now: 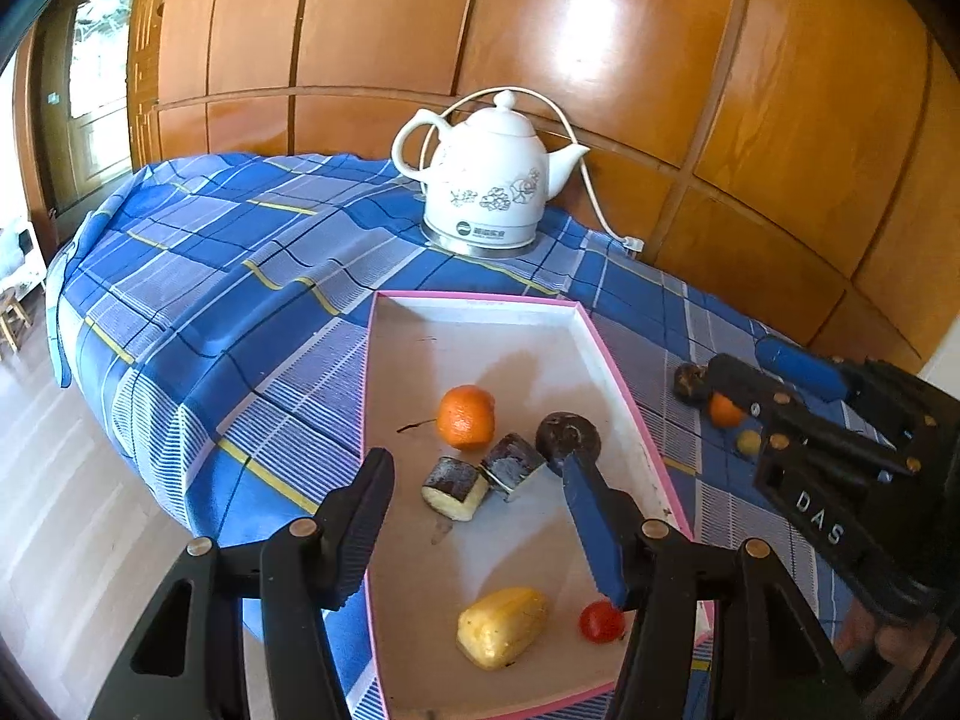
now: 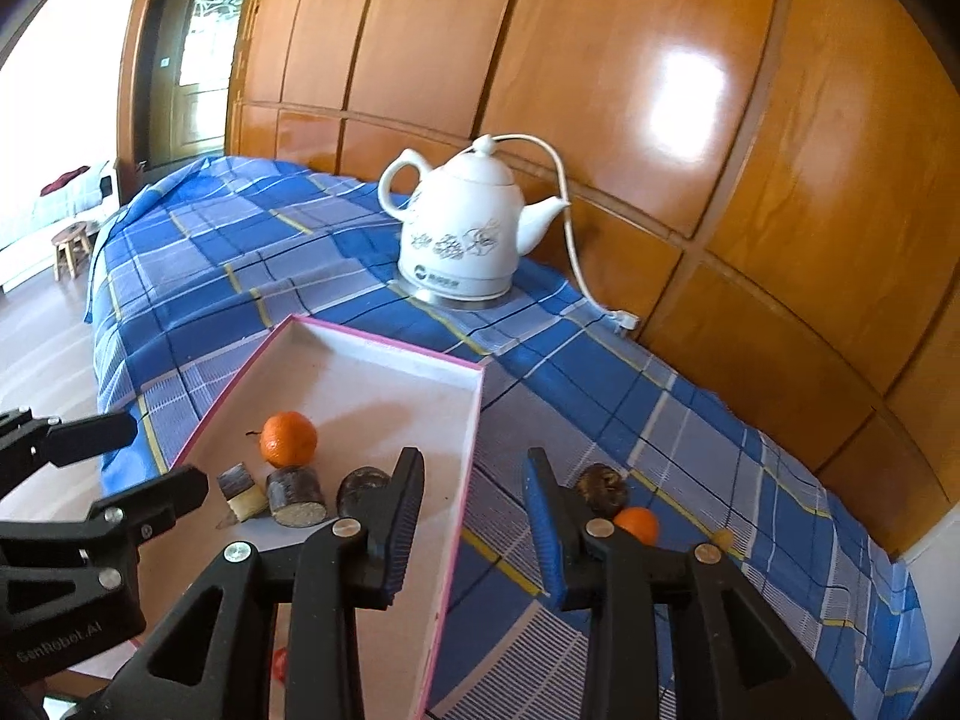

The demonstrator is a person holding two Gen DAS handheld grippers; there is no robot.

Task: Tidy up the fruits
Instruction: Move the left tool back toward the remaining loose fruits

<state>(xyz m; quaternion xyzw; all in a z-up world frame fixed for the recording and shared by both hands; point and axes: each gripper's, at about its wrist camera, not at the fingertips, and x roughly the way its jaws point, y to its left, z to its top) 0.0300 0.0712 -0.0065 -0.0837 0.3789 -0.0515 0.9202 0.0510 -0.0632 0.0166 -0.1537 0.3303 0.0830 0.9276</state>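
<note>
Two grippers over pink-rimmed tray (image 1: 606,354), both empty-jawed.
Left gripper (image 1: 480,516) parted above tray; right gripper (image 2: 474,516) parted, straddling tray edge; orange (image 1: 465,417) inside.

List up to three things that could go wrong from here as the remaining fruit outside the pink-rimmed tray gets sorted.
1. The right gripper is open and straddles the tray's right wall; moving on could snag and shift the tray.
2. The small orange, dark round fruit and yellowish piece outside sit close together, so grabbing one may knock another rolling.
3. The tray's near end overhangs the table edge; pressing there might tip it.
</note>
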